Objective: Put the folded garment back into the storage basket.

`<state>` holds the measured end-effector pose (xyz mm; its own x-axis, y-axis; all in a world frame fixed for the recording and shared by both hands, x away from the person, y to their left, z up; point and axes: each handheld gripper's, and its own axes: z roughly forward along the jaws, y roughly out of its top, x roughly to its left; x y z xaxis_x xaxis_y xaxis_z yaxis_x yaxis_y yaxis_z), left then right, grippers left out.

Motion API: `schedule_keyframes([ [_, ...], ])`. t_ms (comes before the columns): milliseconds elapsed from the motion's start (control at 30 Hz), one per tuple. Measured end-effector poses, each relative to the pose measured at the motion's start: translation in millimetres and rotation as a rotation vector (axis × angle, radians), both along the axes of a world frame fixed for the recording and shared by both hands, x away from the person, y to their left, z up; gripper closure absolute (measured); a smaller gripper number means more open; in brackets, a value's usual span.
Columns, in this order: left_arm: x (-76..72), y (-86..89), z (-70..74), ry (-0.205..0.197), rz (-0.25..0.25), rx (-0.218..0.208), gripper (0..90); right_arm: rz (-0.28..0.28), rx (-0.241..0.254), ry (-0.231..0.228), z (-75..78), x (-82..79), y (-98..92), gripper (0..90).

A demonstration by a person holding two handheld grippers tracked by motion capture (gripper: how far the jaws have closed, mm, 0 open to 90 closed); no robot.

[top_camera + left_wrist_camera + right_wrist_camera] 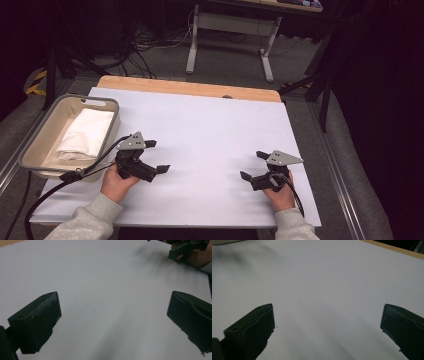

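Left gripper (156,156): matt black plastic, jaws ragged at the edges; grey plate on top, matt. Right gripper (251,164): the same matt black plastic and grey plate. Desk (210,90): pale wood, smooth, covered by a white sheet (210,135), matt and unmarked. Bin (30,150): grey plastic, smooth. Folded cloth (85,132): white, soft, creased.

No writing, label, brand or number can be read anywhere here. The white board (200,130) over the table is blank, the grey bin (35,150) at the left of the frame carries no print, and the folded white cloth (85,132) inside it is plain.
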<state>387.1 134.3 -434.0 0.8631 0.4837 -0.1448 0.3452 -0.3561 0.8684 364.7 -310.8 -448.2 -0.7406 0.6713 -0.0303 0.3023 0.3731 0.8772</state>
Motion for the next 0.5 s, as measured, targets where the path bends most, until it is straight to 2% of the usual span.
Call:
schedule_keyframes([
  [133,3.6,-5.6,-11.3,0.025,-0.003,0.011,0.0,0.004,0.0,-0.004,0.4,-0.6,0.4,0.0],
  [233,5.7,-8.4,-17.5,0.022,0.0,0.006,0.0,0.01,0.004,-0.006,0.7,-1.0,0.3,0.0],
  [400,7.6,-12.7,-26.8,0.046,-0.005,0.019,0.0,0.02,0.005,-0.008,1.0,-1.7,0.9,0.0],
  [500,7.4,-13.5,-30.6,0.037,-0.006,0.033,0.0,0.029,0.005,-0.008,1.1,-2.4,1.9,0.0],
])
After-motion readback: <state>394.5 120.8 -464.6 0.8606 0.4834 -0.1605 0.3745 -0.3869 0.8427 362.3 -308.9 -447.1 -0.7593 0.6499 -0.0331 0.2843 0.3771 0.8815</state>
